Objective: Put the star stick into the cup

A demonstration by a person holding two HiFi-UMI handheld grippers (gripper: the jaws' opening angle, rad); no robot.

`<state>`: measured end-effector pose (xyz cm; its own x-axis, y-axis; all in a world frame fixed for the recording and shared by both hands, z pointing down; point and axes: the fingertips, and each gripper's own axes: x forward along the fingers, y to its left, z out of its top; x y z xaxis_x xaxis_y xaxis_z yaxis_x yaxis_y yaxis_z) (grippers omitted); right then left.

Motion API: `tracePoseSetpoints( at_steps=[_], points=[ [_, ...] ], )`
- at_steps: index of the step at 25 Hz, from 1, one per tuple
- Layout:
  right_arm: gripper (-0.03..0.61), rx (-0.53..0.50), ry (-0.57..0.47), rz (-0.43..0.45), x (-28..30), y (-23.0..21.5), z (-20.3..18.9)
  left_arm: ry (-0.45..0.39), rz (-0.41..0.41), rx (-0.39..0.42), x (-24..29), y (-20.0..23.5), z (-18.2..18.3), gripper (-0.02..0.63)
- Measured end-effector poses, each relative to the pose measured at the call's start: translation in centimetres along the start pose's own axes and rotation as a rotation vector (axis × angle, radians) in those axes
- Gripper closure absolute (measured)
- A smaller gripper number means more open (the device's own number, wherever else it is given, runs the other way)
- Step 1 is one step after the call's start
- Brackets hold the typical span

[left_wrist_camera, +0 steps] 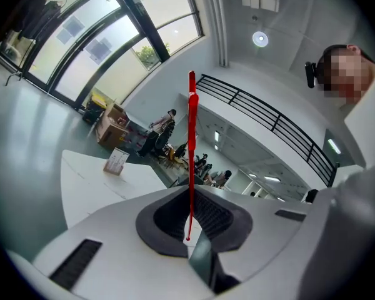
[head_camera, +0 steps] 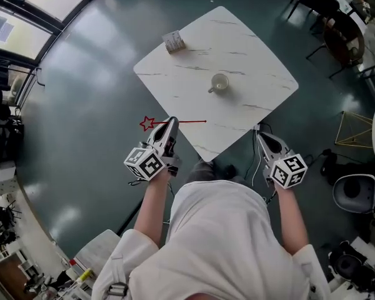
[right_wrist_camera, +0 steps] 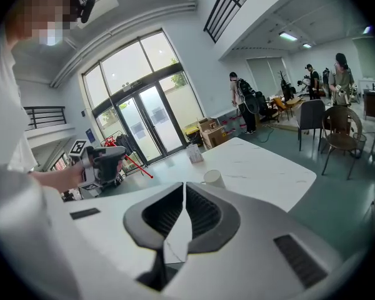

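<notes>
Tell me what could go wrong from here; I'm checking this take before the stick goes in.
The left gripper pinches the thin star stick crosswise, lying level; tipping it upright, it may pivot or slip. The cup is small and stands unsteadied on the table, the right gripper off it; a miss could topple it.

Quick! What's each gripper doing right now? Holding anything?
Left gripper: closed, holding the star stick.
Right gripper: closed, holding nothing.
</notes>
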<state>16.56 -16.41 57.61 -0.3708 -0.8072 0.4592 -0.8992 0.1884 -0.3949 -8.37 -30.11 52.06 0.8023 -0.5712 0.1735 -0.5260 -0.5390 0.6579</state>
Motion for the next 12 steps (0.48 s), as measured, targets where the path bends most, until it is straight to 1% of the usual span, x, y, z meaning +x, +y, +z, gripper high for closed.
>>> tracePoseSetpoints(
  at_steps=[6,9,12],
  points=[
    [0.548,0.027,0.017,-0.055,1.0,-0.7,-0.7,0.044,-0.060,0.043,5.1,1.2,0.8,0.591],
    [0.548,0.047,0.017,-0.085,1.3,-0.7,-1.0,0.077,-0.080,0.044,7.3,2.0,0.6,0.591],
    [0.548,0.092,0.016,-0.111,1.6,-0.5,-2.0,0.112,-0.093,0.049,9.4,2.8,0.1,0.591]
  ],
)
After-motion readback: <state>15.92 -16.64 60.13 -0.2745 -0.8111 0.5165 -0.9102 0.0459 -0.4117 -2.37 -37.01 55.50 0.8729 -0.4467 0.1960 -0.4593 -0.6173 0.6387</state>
